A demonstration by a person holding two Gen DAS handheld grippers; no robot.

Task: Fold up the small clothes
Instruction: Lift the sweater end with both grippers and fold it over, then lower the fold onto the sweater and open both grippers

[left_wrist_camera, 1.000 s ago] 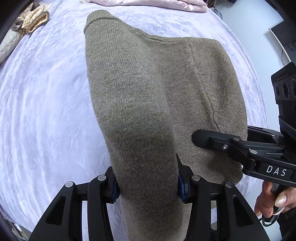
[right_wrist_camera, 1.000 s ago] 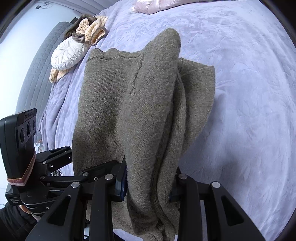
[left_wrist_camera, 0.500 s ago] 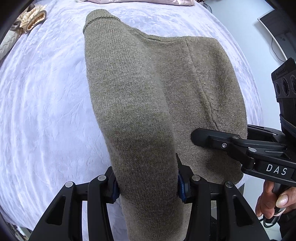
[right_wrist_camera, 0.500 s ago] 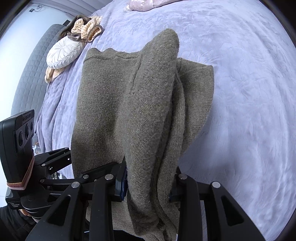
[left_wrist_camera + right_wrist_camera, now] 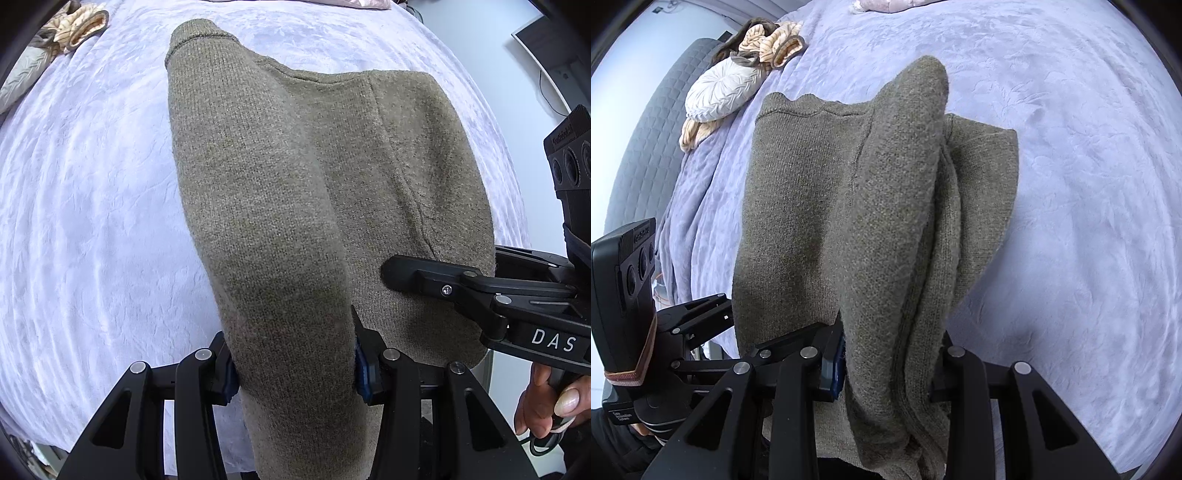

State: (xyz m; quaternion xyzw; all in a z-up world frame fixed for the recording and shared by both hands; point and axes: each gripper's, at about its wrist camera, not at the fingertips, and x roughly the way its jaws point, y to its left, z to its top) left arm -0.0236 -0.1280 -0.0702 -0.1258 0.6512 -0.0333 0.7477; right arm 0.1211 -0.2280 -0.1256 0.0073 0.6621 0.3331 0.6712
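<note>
Olive-green knitted sweater [image 5: 295,206] lying partly on lavender embossed bedspread [image 5: 92,192], near edge lifted. Left gripper [image 5: 293,365] pinching thick bunched fold of knit, pads pressing both sides. Right gripper [image 5: 890,365] clamping several stacked layers of same sweater [image 5: 857,206] at narrower gap. Right gripper's black finger [image 5: 424,277] lying across fabric in left view. Person's hand [image 5: 546,402] gripping handle. Cream and tan quilted garments [image 5: 738,77] sitting at bedspread [image 5: 1071,184] far corner, well apart.
</note>
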